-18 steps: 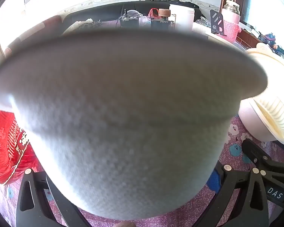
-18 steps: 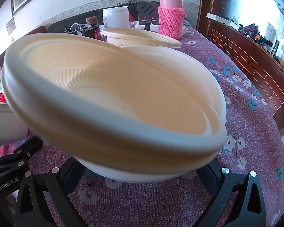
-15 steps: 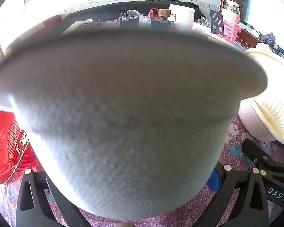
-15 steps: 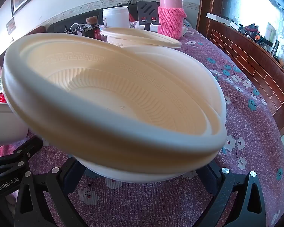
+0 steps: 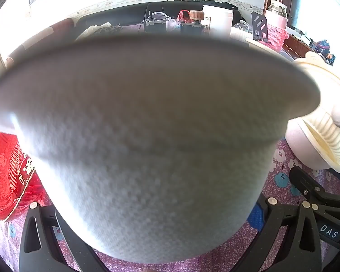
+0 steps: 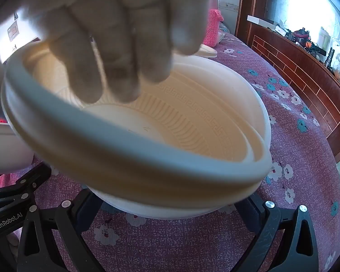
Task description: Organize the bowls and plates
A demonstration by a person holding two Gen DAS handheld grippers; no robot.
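A white textured bowl [image 5: 147, 136] fills the left wrist view. Its base sits between the spread fingers of my left gripper [image 5: 151, 215], which is open. In the right wrist view a ribbed cream bowl [image 6: 192, 124] lies tilted in a white bowl [image 6: 170, 210]. That stack stands between the fingers of my right gripper [image 6: 167, 204], also open. A person's gloved hand [image 6: 115, 34] reaches down from the top onto the cream bowl's far rim. The same cream bowl [image 5: 324, 136] shows at the right edge of the left wrist view.
The table wears a purple flowered cloth [image 6: 294, 136]. A red packet [image 5: 6, 176] lies at the left. A white jar [image 5: 217, 20], a pink-sleeved flask [image 5: 276, 22] and clutter stand at the back. A wooden sideboard [image 6: 294, 63] runs along the right.
A gloved hand has come into the right wrist view from above and now covers the cream bowl's far rim. Neither gripper nor the white bowl has moved.
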